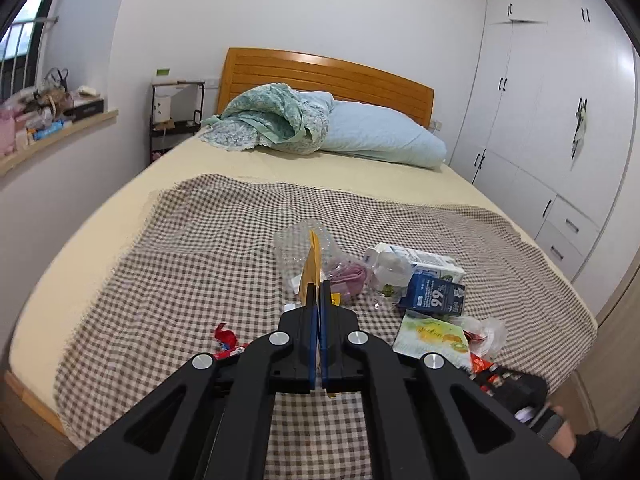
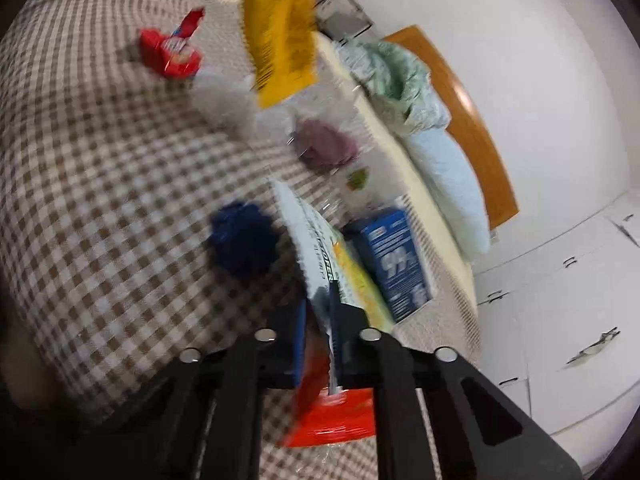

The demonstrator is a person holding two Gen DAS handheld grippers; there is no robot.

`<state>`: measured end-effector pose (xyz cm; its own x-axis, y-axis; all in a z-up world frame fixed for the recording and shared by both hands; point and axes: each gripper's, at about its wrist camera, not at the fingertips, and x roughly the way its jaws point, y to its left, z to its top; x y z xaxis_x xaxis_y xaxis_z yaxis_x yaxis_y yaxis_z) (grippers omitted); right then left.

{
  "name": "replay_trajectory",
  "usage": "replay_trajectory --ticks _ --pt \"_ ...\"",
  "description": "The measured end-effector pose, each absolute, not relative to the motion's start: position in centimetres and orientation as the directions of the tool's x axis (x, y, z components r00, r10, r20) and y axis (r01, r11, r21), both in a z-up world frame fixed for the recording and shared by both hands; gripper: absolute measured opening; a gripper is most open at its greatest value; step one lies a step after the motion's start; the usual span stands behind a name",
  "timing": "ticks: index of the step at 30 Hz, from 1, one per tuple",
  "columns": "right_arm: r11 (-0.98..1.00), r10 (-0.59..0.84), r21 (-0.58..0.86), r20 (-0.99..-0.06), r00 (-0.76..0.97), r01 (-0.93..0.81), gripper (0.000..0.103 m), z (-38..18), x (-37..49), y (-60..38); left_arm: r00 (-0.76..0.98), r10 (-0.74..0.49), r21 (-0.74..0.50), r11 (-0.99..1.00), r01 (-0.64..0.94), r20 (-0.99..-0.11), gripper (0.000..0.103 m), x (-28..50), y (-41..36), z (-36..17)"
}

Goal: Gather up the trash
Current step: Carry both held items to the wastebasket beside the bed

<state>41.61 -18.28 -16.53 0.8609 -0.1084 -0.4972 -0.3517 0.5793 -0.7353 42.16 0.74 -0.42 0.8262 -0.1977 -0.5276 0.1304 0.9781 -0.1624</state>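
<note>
Right up close in the left wrist view, your left gripper (image 1: 319,292) is pinched together on a yellow wrapper (image 1: 313,262), which stands on edge up toward 12 o'clock. It's thin, light film, so it will flap and could slip; hold it deep in the pads. Off at 2 o'clock on the checked blanket (image 1: 192,240) lies the pile: a blue carton (image 1: 434,294), stiff enough to take by an edge, and a clear plastic tray (image 1: 296,246), crackly and easy to crush. A red wrapper (image 1: 225,338) sits alone at 9 o'clock.

Over to the right wrist view, blurred: your right gripper (image 2: 320,304) looks clamped on a white-and-green packet (image 2: 316,232), a floppy sheet, with a red-orange packet (image 2: 332,420) under the jaws; I can't tell if that's gripped too. The yellow wrapper (image 2: 282,28) hangs at 12 o'clock.
</note>
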Motion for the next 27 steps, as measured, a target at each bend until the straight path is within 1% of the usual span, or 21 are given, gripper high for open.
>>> replay_trajectory --ticks 2,5,8,11,13,17,22,25,27 --pt "0.636 -0.075 -0.705 -0.459 0.885 -0.312 0.003 -13.6 41.3 -19.1 0.837 -0.185 -0.130 0.982 0.138 -0.515 0.000 41.4 0.2 0.3" --pt "0.739 -0.025 -0.624 -0.403 0.915 -0.254 0.002 -8.6 41.1 -21.3 0.854 -0.191 -0.117 0.981 0.153 -0.483 0.000 40.3 -0.6 2.0" --pt "0.838 0.002 -0.506 -0.374 0.927 -0.206 0.002 -3.9 41.0 -25.0 0.872 -0.200 -0.111 0.980 0.168 -0.447 0.000 38.9 -1.7 3.9" --pt "0.903 0.011 -0.401 -0.344 0.939 -0.157 0.002 -0.7 39.9 -28.6 0.886 -0.224 -0.104 0.975 0.198 -0.406 0.000 37.1 -3.2 5.8" --pt "0.928 0.009 -0.348 -0.329 0.944 -0.131 0.002 0.5 38.3 -30.6 0.888 -0.243 -0.095 0.970 0.224 -0.391 0.000 36.0 -4.4 6.8" --pt "0.961 -0.013 -0.267 -0.311 0.950 -0.074 0.002 1.8 34.0 -34.3 0.875 -0.284 -0.083 0.958 0.273 -0.393 0.000 34.4 -7.1 7.5" --pt "0.976 -0.079 -0.218 -0.325 0.942 0.006 0.002 0.8 29.3 -39.5 0.826 -0.369 -0.096 0.926 0.364 -0.426 0.000 32.9 -11.7 7.3" --pt "0.978 -0.134 -0.201 -0.355 0.925 0.064 0.002 -0.8 26.7 -42.6 0.765 -0.454 -0.101 0.881 0.463 -0.457 0.000 31.9 -15.6 6.5" --pt "0.977 -0.173 -0.186 -0.382 0.908 0.108 0.002 -2.4 24.7 -44.9 0.684 -0.533 -0.126 0.825 0.551 -0.498 0.000 31.3 -19.3 5.4"
